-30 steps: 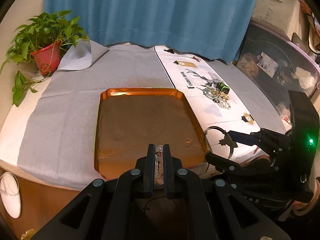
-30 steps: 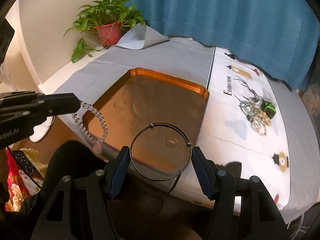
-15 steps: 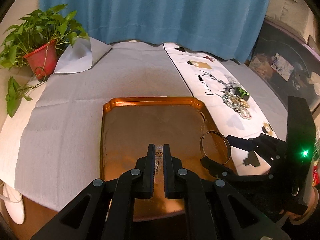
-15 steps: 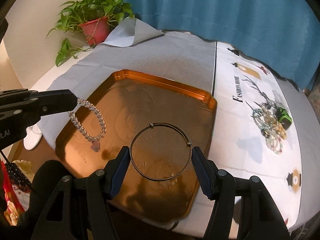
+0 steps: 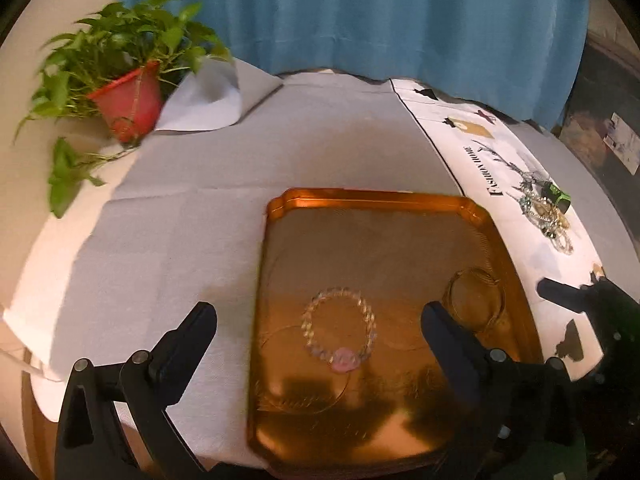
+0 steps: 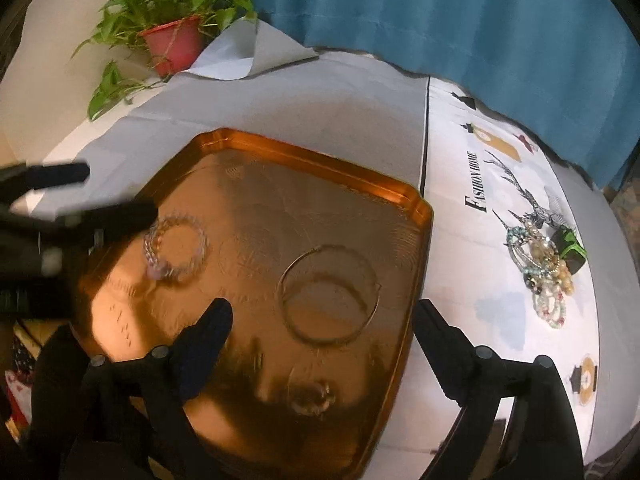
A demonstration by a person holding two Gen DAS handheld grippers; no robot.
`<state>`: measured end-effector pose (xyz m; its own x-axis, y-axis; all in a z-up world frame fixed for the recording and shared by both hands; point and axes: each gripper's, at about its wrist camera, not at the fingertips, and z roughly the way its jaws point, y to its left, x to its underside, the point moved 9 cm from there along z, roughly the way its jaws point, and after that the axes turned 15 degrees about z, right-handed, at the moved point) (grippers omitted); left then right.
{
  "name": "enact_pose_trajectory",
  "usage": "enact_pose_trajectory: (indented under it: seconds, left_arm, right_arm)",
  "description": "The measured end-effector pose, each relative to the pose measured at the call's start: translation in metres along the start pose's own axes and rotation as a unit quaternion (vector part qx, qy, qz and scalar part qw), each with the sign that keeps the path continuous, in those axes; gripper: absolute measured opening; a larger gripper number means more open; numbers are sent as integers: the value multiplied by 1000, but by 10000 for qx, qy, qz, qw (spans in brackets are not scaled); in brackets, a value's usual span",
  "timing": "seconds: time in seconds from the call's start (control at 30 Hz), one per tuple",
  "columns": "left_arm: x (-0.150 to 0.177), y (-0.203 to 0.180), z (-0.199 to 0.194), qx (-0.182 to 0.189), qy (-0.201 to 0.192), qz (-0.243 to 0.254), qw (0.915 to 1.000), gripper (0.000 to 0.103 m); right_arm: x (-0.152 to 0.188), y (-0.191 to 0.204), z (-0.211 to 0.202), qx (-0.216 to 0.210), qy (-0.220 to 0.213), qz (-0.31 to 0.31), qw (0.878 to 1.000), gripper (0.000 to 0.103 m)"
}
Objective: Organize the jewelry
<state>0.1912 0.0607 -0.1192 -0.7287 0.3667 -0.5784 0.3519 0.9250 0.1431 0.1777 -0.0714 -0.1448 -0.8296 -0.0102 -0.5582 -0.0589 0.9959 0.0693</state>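
Both grippers are hanging over the copper tray (image 5: 360,208), pointing steeply down at it.

Left gripper (image 5: 318,316): jaws are opening, standing wide apart, nothing clamped. The beaded bracelet (image 5: 340,330) is lying flat on the tray floor in the gap between the fingers, and the pads are not touching it. Its pink charm is sitting at the near side of the loop. From the right wrist view the same bracelet (image 6: 176,248) is showing at the left part of the tray, partly behind the blurred left gripper.

Right gripper (image 6: 322,312): jaws are also opening, spread wide, holding nothing. The thin metal bangle (image 6: 330,292) is lying on the tray just beyond the fingertips, toward the tray's right side. It looks doubled in this view, probably motion blur or a reflection off the shiny floor; cannot tell which. In the left wrist view the bangle (image 5: 474,300) is sitting close to the tray's right rim.

The two pieces are lying well apart from each other on the tray.

The remaining jewelry pile (image 6: 540,264) is sitting on the white printed runner (image 6: 472,240) to the right of the tray, beside a small green box (image 6: 570,248).

Grey cloth (image 5: 180,220) is covering the table. A potted plant (image 5: 128,96) is standing at the far left corner, with a blue curtain (image 5: 360,12) behind.
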Motion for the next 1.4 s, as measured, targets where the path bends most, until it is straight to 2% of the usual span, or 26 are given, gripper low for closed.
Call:
enact_pose_trajectory:
  seconds: [0.2,0.33,0.43,0.83,0.93,1.1,1.4]
  left_arm:
    - [43,-19,-36,-65,135,220,9996,101]
    - [78,-49,-69,41,215,370,9991,101]
    - [89,-65,-93,25,123,499,9987,101]
    - [79,-87,-180,-314,-581,638,9958,101]
    - [82,-96,-192,-260,-712,578,9954,102]
    - [88,-104,-199,-313,-690,739,9944,102]
    - [88,-109,-208,-341,-755,747,9938,102]
  right_arm:
    - [49,-7,-44,-148,85,159,9997,91]
    - [85,-12,-81,-107,0,297,9995,91]
    - [99,-14,-106,-93,-161,306,9994,91]
    - [104,-26,-200,-86,-1076,556,9926,91]
    - [108,-31,-209,-54,-1095,615,9921,91]
    - [114,-32,-220,-98,-1175,663,9908,91]
    - [121,-35,-224,-90,-1156,660,9911,91]
